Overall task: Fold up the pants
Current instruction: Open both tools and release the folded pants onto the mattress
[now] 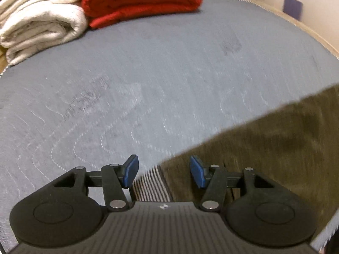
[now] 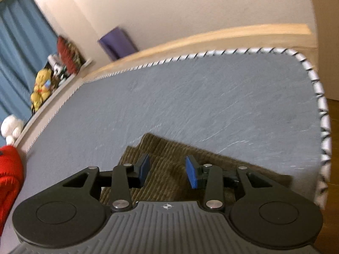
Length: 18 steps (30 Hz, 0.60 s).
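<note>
Olive-brown corduroy pants lie on the grey mattress, filling the lower right of the left wrist view. My left gripper is open and empty over the pants' left edge, where a striped inner band shows. In the right wrist view the pants lie folded in layers near the mattress's front edge. My right gripper is open and empty just above them.
A folded red blanket and folded cream blankets sit at the mattress's far left. A wooden bed frame and wall run along the far side. Stuffed toys stand on a ledge. The mattress's striped edge borders wooden floor.
</note>
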{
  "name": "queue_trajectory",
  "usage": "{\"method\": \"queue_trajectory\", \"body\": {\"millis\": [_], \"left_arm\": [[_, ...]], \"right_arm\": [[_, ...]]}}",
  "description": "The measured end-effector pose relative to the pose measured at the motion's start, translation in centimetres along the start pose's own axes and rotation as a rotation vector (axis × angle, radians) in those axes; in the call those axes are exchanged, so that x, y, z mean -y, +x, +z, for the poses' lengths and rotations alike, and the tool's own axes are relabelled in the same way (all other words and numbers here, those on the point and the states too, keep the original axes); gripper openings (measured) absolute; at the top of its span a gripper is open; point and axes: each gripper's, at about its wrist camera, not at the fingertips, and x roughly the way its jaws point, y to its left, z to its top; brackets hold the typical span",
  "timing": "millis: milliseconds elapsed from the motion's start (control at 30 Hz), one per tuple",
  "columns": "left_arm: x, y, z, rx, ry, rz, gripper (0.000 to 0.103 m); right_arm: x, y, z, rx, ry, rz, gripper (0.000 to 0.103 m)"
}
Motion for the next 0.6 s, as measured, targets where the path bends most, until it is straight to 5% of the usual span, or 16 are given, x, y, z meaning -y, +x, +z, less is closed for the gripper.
{"method": "queue_trajectory", "body": {"millis": [333, 467, 567, 600], "left_arm": [[1.8, 1.6, 2.9, 0.017, -0.005, 0.007, 0.061], [1.6, 2.2, 3.0, 0.008, -0.002, 0.025, 0.061], [1.5, 2.2, 3.1, 0.014, 0.006, 0.042, 0.061], [1.6, 2.2, 3.1, 0.019, 0.01, 0.044, 0.061]], "right_arm": [[-4.1, 4.7, 1.1, -0.007, -0.277, 0.05, 0.059], [-4.9, 6.9, 1.2, -0.101, -0.357, 0.095, 0.06], [-5.8, 7.6, 0.5, -0.116, -0.479, 0.097, 0.044], [-6.0, 7.6, 0.4, -0.12, -0.503, 0.112, 0.027]]}}
